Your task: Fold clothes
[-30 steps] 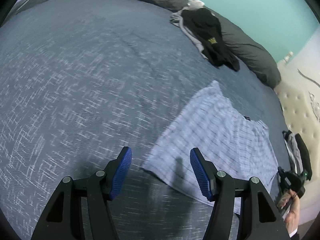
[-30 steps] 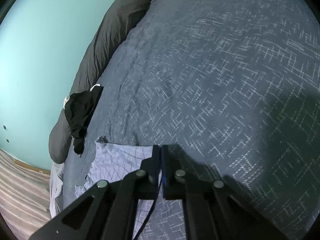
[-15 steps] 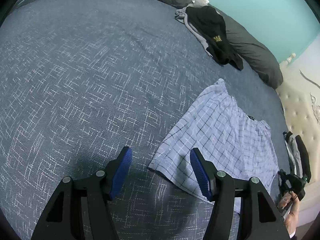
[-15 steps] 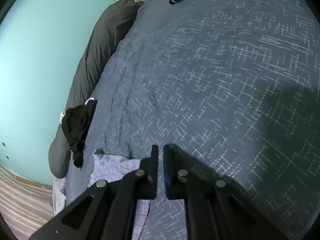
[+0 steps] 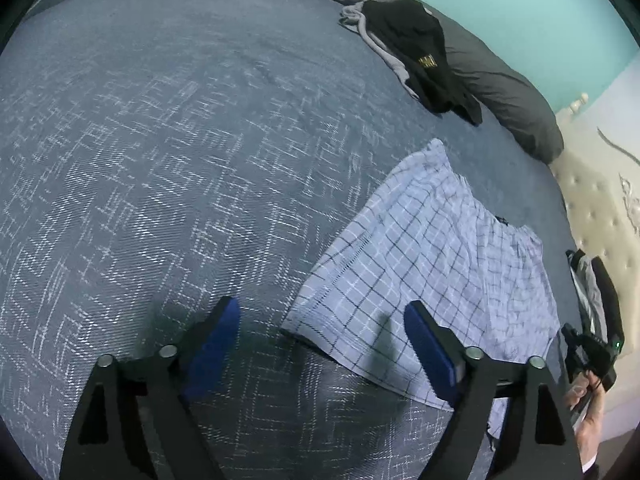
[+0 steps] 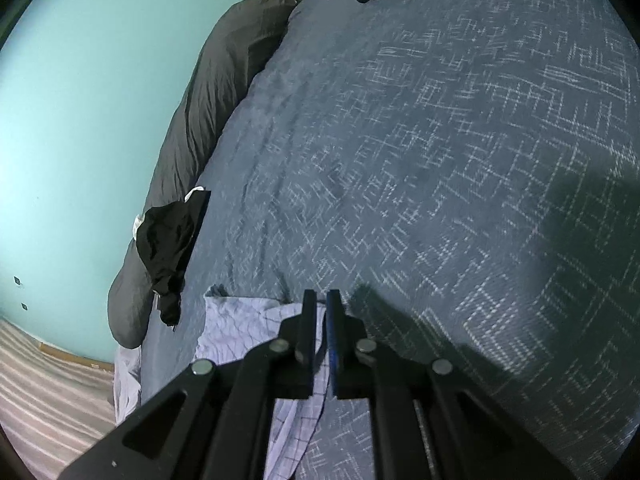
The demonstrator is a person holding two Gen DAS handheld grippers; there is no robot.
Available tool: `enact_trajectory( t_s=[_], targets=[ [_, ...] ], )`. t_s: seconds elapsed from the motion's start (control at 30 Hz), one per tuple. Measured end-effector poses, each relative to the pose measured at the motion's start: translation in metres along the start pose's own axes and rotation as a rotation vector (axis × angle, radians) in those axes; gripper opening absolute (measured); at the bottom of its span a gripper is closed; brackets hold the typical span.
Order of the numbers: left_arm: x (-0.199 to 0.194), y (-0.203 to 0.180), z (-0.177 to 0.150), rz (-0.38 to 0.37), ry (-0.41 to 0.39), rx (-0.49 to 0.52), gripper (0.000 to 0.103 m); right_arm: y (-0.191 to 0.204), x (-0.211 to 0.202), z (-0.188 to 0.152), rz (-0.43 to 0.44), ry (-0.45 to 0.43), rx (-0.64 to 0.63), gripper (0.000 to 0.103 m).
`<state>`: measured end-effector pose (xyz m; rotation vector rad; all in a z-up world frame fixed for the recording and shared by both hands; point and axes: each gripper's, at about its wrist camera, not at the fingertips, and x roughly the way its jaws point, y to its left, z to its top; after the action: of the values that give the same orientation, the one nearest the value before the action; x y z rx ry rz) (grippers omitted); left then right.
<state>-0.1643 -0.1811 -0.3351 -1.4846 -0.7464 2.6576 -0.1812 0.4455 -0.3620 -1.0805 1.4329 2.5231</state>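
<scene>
Pale blue checked shorts (image 5: 432, 264) lie spread flat on the blue-grey bedspread (image 5: 160, 160). My left gripper (image 5: 320, 306) hovers over their near left corner. Its jaws are opening wide, and the blue pads (image 5: 216, 340) touch nothing. My right gripper (image 6: 321, 294) is shut to a thin slit at the shorts' (image 6: 240, 328) far edge. The cloth lies under its fingers, and I see no cloth pinched between the pads. In the left wrist view the right gripper (image 5: 592, 356) shows at the far right, held by a hand.
A black garment (image 5: 416, 48) on a grey one rests against a long dark duvet roll (image 5: 500, 92) by the teal wall. More clothes (image 5: 592, 284) are piled near the cream tufted headboard (image 5: 600, 208). A striped floor (image 6: 40, 380) lies beyond the bed's edge.
The left jaws have spread wider over the shorts' corner. The right fingers, pressed together a second ago, now show a narrow slit. Neither hand has shifted much.
</scene>
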Motion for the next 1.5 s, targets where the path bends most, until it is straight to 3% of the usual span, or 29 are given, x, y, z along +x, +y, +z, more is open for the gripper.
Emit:
enact_trajectory(
  t_s=[0.27,0.33,0.47,0.57,0.7,0.87,1.5],
  targets=[
    [-0.001,-0.005,0.000,0.019,-0.009,0.046,0.089,0.003,0.003,-0.003,0.004,0.004,0.001,0.006],
    [-0.002,-0.006,0.001,0.025,-0.014,0.055,0.084,0.004,0.004,-0.003,0.005,0.004,-0.001,0.006],
    [-0.001,-0.009,0.000,0.049,-0.009,0.088,0.057,0.005,0.005,-0.003,0.006,0.005,-0.002,0.006],
    [0.001,-0.010,-0.001,0.050,-0.003,0.100,0.049,0.004,0.006,-0.003,0.007,0.008,-0.001,0.006],
    [0.003,-0.014,-0.002,0.043,0.008,0.121,0.010,0.004,0.006,-0.004,0.007,0.008,0.000,0.006],
    [0.001,-0.020,-0.001,0.020,0.002,0.139,0.005,0.004,0.007,-0.004,0.009,0.011,0.000,0.006],
    [-0.025,-0.063,0.007,-0.091,-0.066,0.191,0.005,0.003,0.010,-0.004,0.018,0.020,0.009,0.006]
  ],
)
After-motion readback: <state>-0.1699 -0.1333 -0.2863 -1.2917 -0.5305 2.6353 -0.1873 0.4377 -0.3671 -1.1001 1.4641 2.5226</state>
